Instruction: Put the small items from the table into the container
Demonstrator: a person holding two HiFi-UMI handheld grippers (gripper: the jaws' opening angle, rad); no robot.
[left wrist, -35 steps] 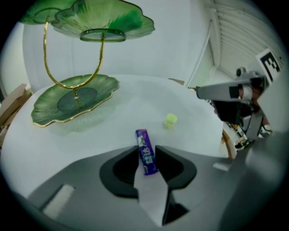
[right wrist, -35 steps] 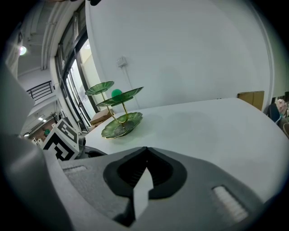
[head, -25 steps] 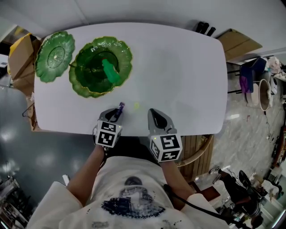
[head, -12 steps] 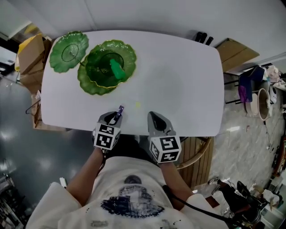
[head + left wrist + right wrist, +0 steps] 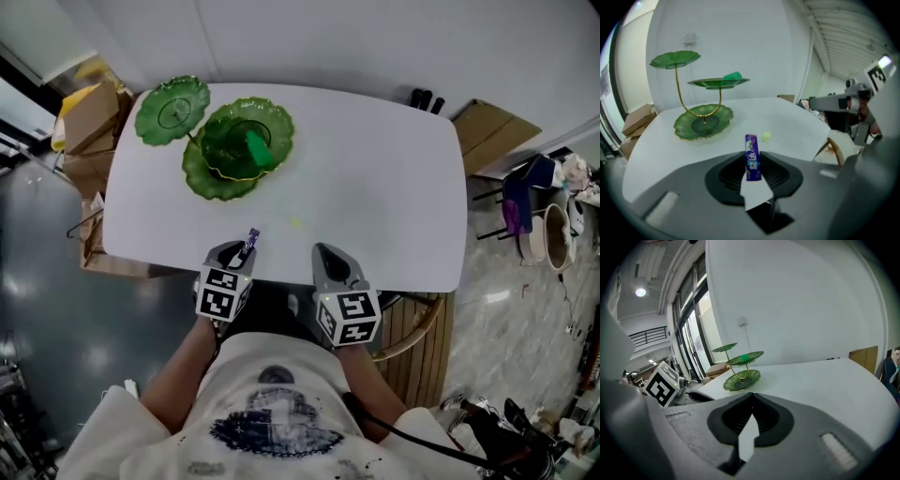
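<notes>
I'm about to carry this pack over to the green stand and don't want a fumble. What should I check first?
1. Purple pack sits between the left tool's jaws: ok.
2. Grip is firm enough for the carry: cannot tell.
3. Right tool is shut, empty and off to the side: ok.
4. Green stand is upright and its bottom plate is free: ok.
5. Middle plate has room beside the green item: ok.
6. Table is emptied: not ok, a yellow piece lies there.
</notes>
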